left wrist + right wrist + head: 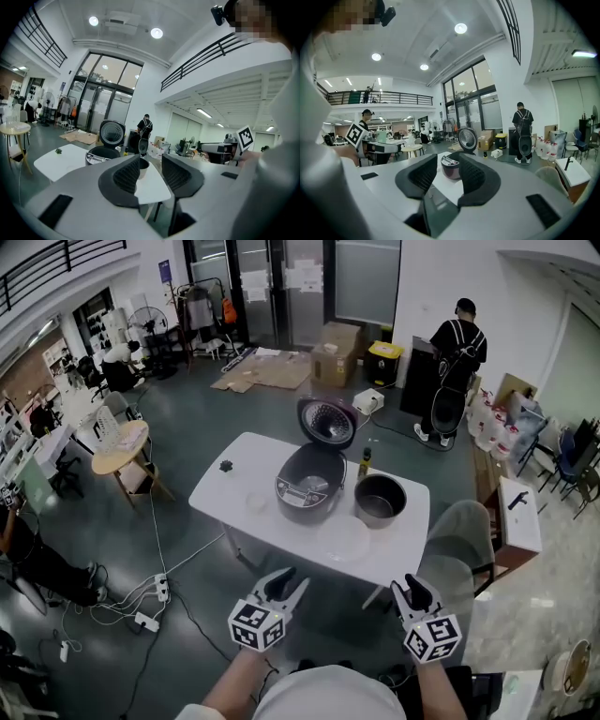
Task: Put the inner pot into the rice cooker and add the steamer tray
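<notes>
Left gripper [286, 583] and right gripper [412, 589], bottom of frame, short of the table [230, 479]: jaws apart, nothing between them. Inner pot [380, 500] upright, centre-right, almost straight above the right gripper, which is nearer. Rice cooker [309, 486], lid up, just left of the pot. Pale disc [343, 538] below them, probably the steamer tray.

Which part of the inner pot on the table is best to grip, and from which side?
Probably the inner pot by its rim, from above on its right side: it stands upright with its mouth open, so one jaw can go inside the wall, and the rice cooker stands close at its left.
</notes>
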